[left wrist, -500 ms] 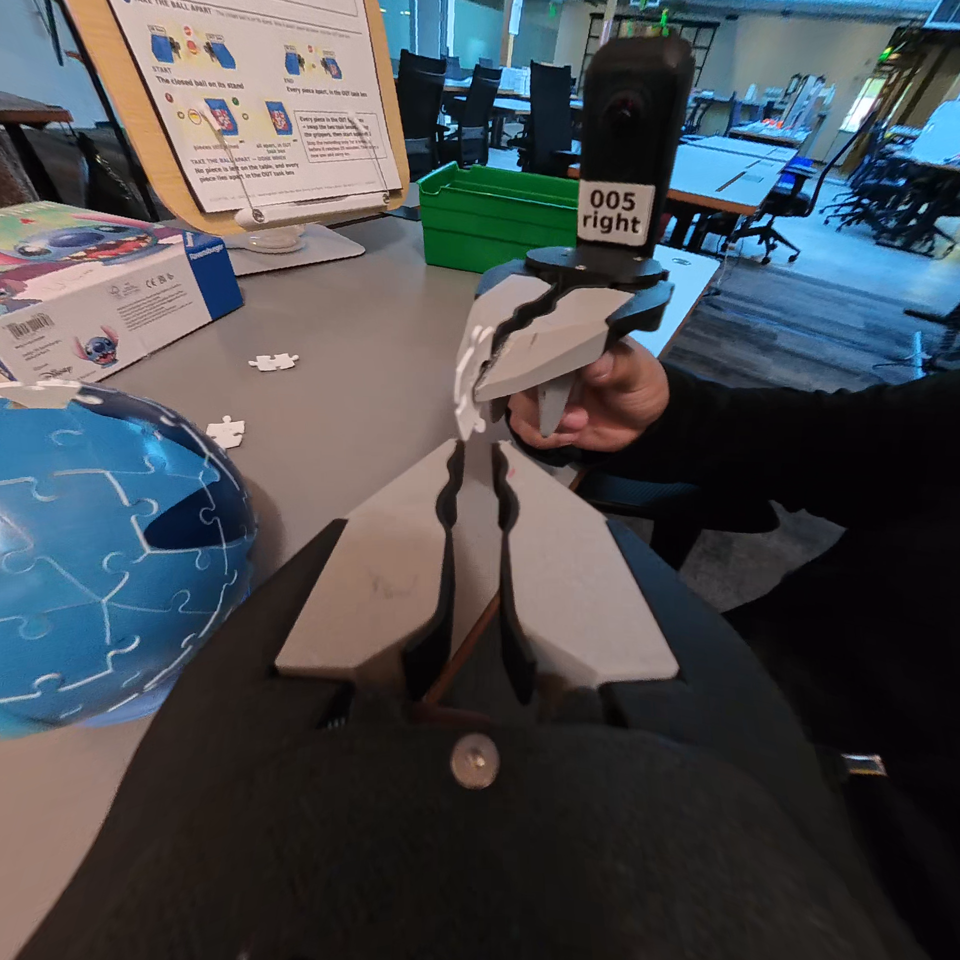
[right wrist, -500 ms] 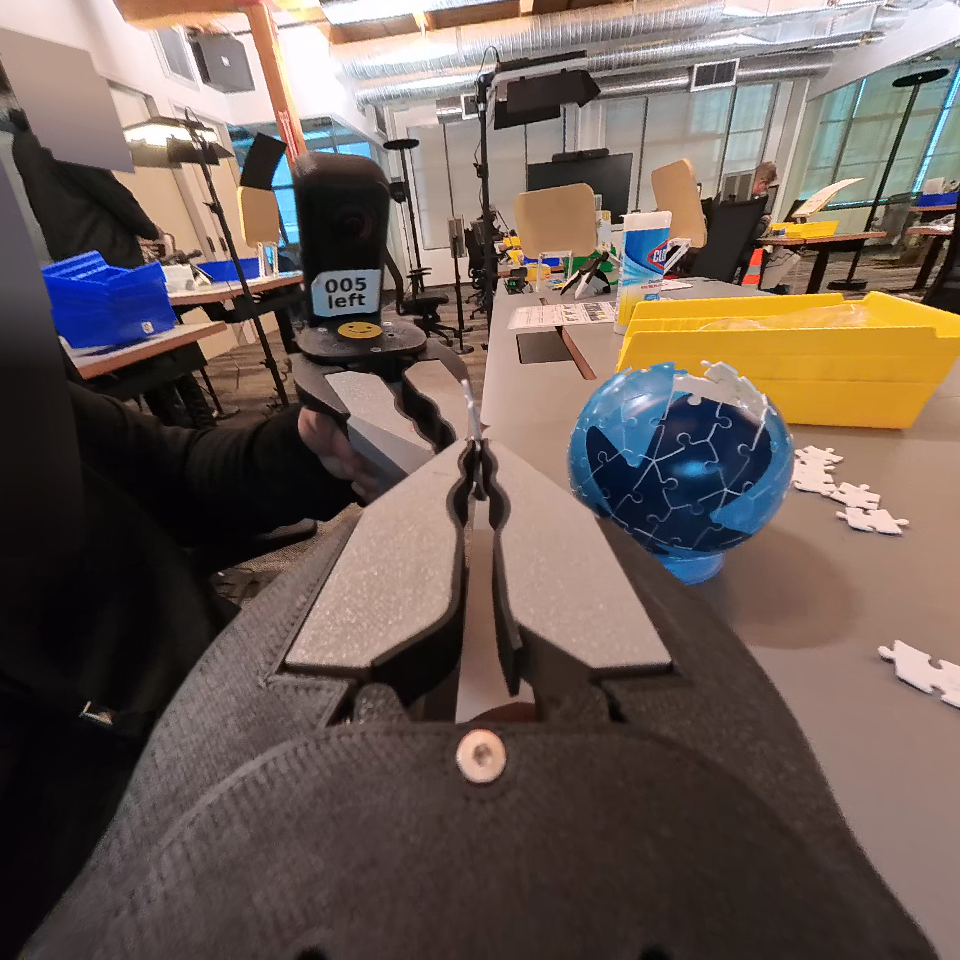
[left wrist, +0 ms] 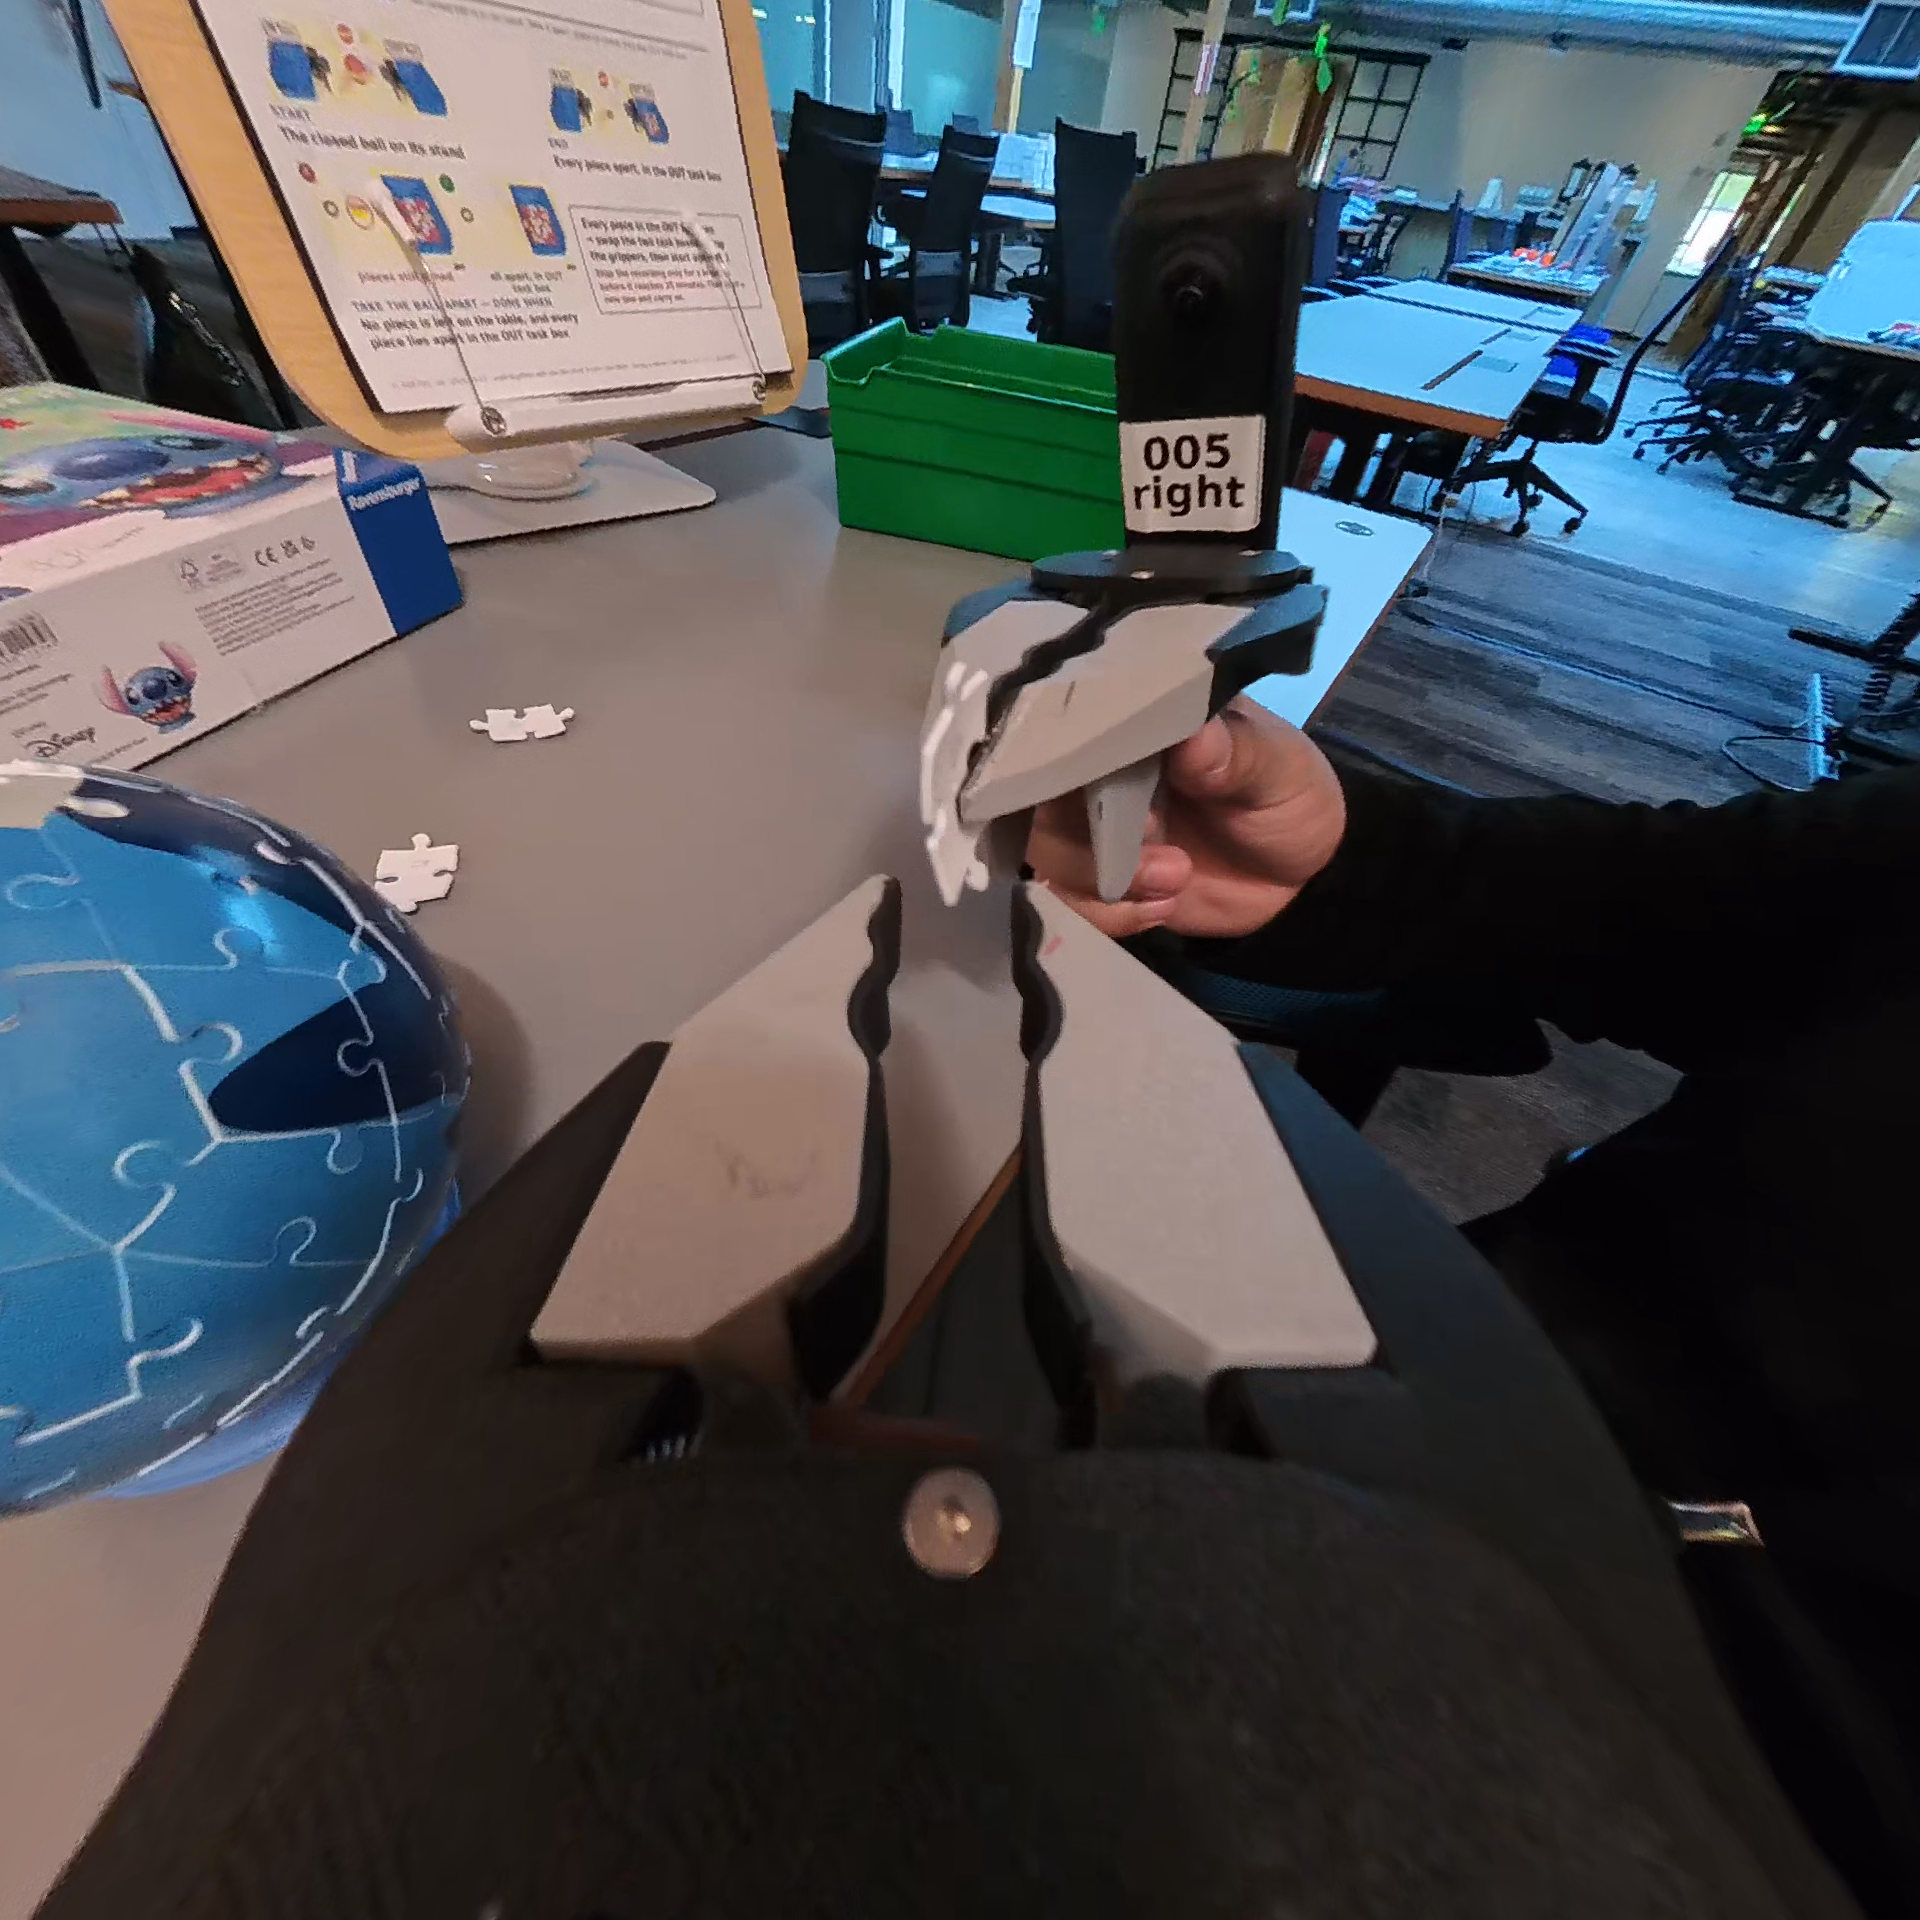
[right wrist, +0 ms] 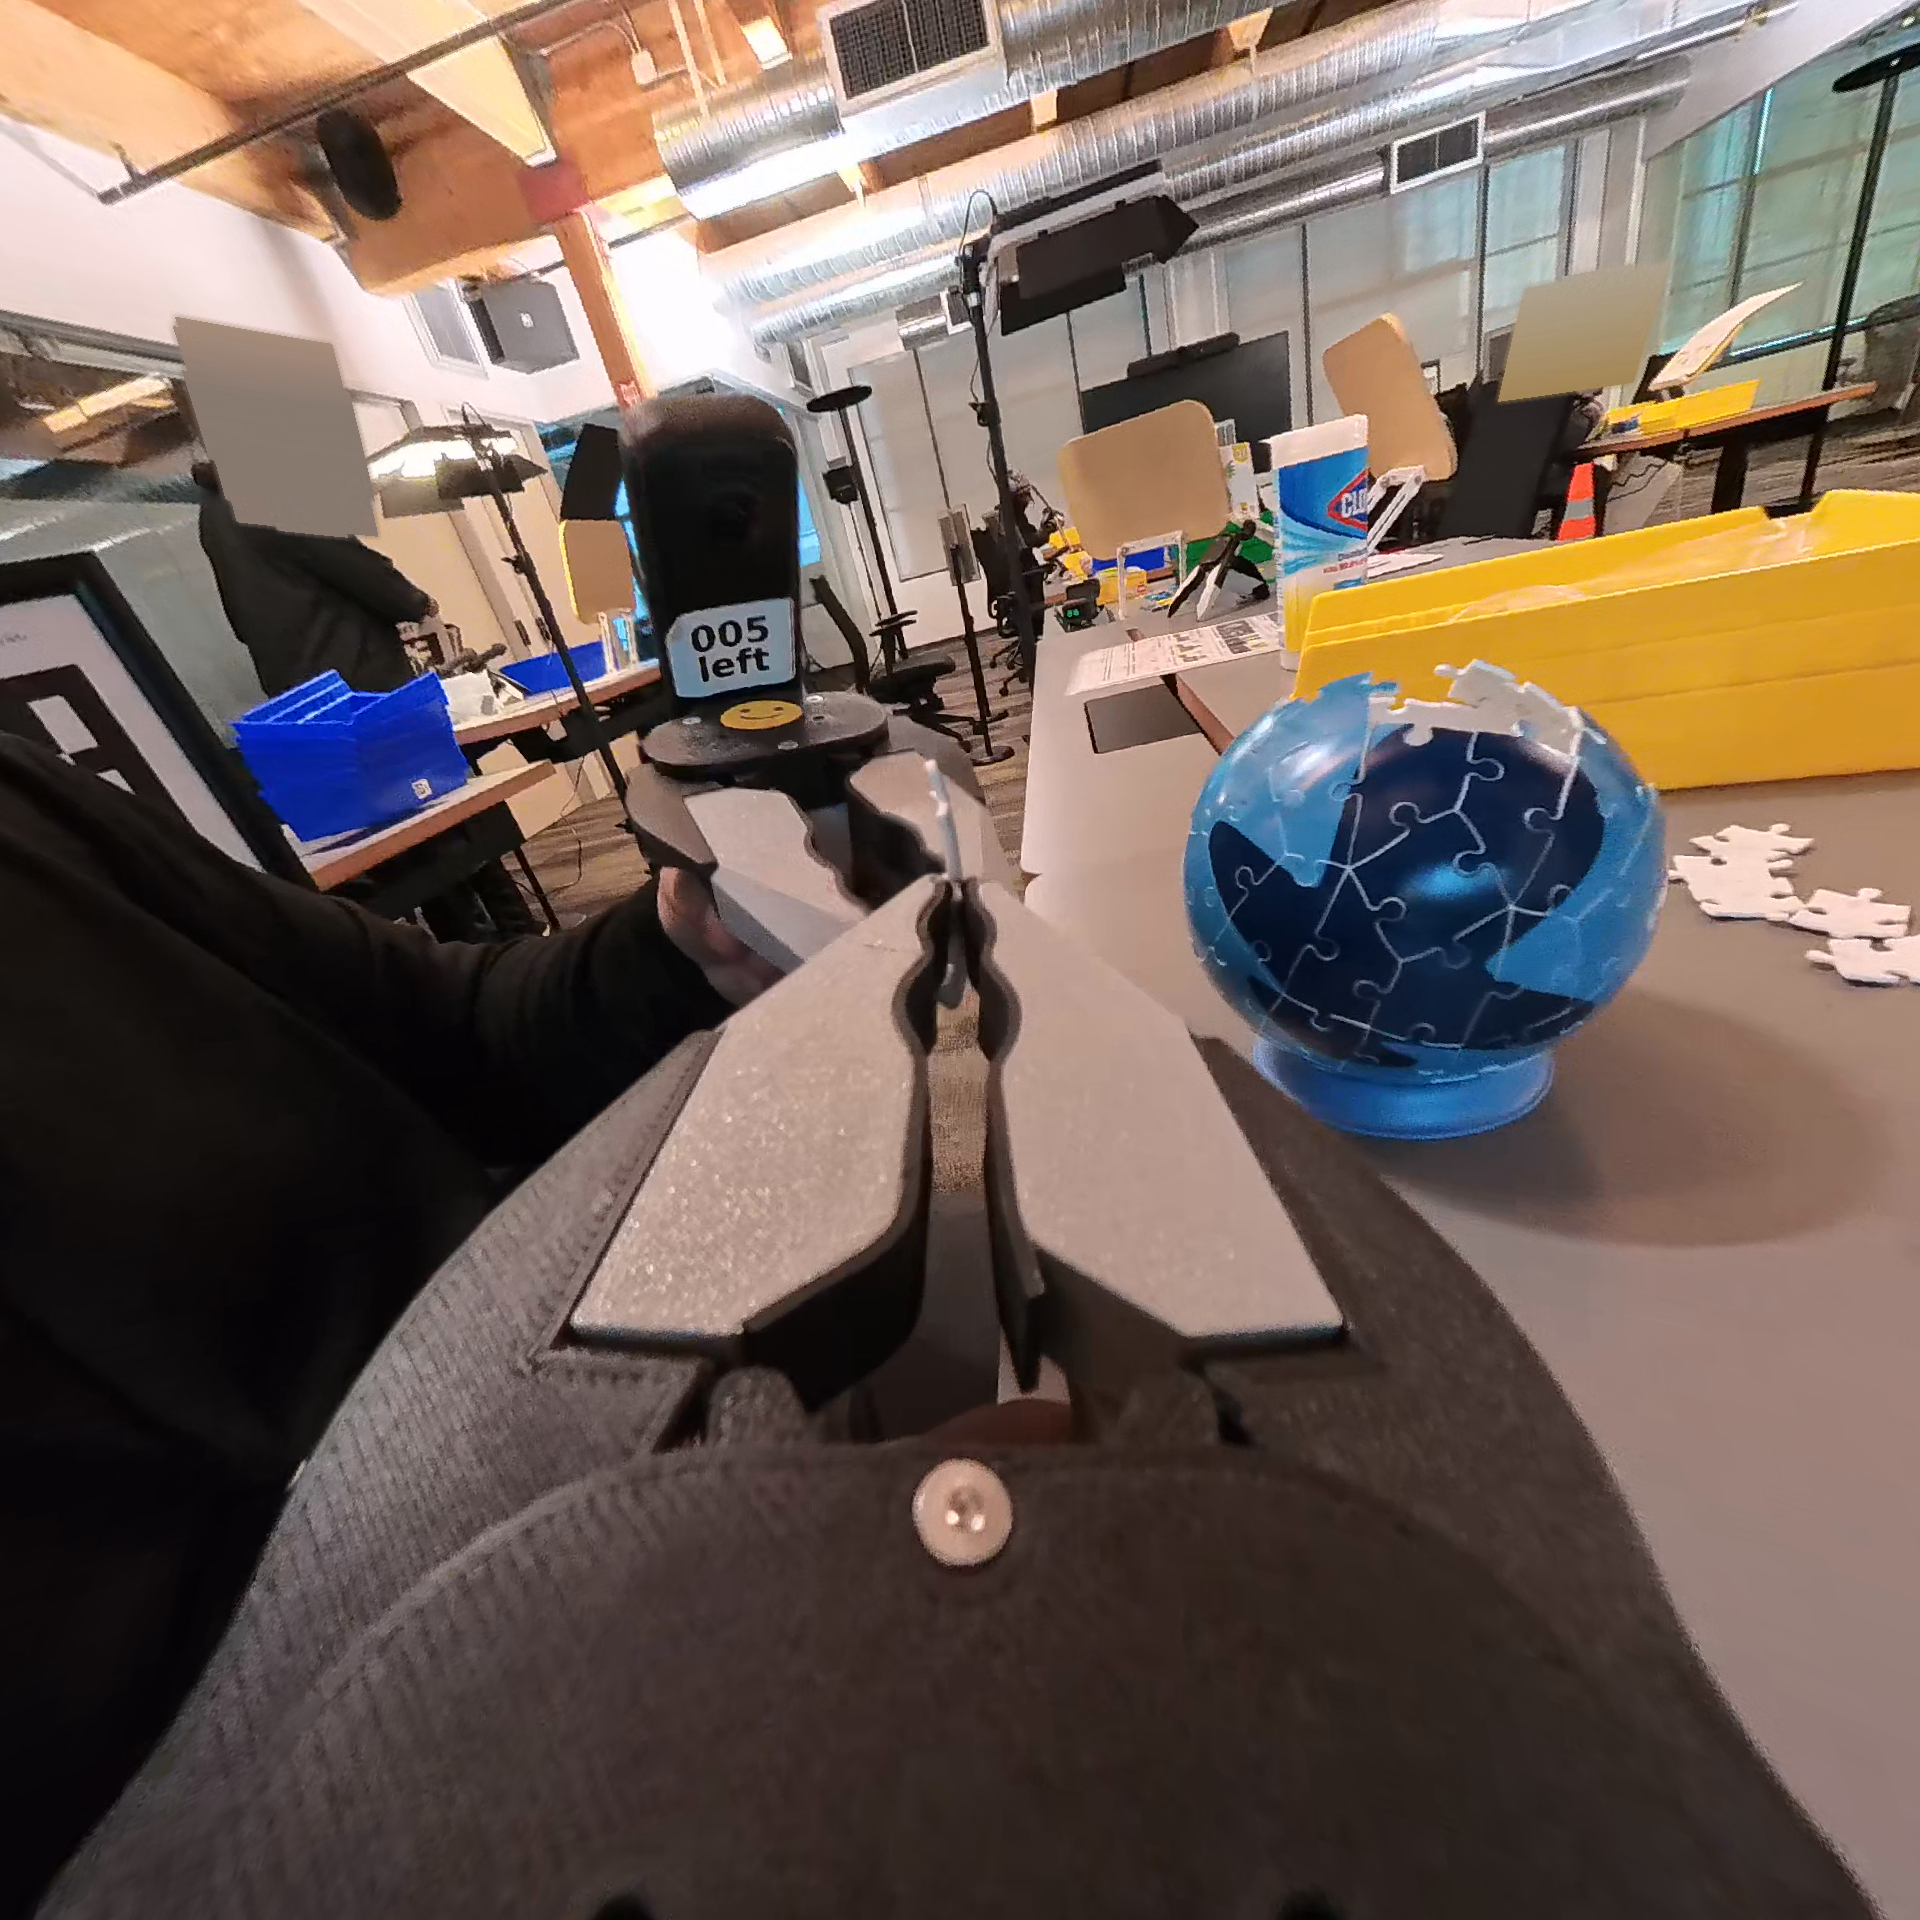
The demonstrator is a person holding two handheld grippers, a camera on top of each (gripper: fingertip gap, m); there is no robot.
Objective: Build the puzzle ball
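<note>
Grey foam-faced fingers of the left gripper point(left wrist: 951, 899) fill the near foreground of the left wrist view, parted with a clear gap between the tips and nothing between them. Just beyond those tips, the right gripper point(left wrist: 961, 821) is pinched closed on a white puzzle piece point(left wrist: 951, 774), which hangs edge-down and stops just above the left gripper's opening. A hand point(left wrist: 1221, 831) in a dark sleeve holds the right gripper's handle.

In the right wrist view, the right gripper's own fingers point(right wrist: 790, 1091) meet tightly at the tips, with the thin edge of the same piece standing up between them, in front of the left gripper.

Beside both grippers, on the grey table point(left wrist: 665, 665), the puzzle ball point(right wrist: 1423, 904) sits on a blue round stand point(right wrist: 1403, 1096). It is partly built: blue curved pieces form most of the shell, the top is open, and a few white-backed pieces ring the opening.

Farther along the table, loose white pieces point(right wrist: 1803, 904) lie flat near a yellow bin point(right wrist: 1621, 665). On the other side are two more loose pieces point(left wrist: 520, 720), the puzzle's box point(left wrist: 197, 592), a green bin point(left wrist: 966, 447) and an instruction sheet point(left wrist: 488, 197) on a wooden stand.
</note>
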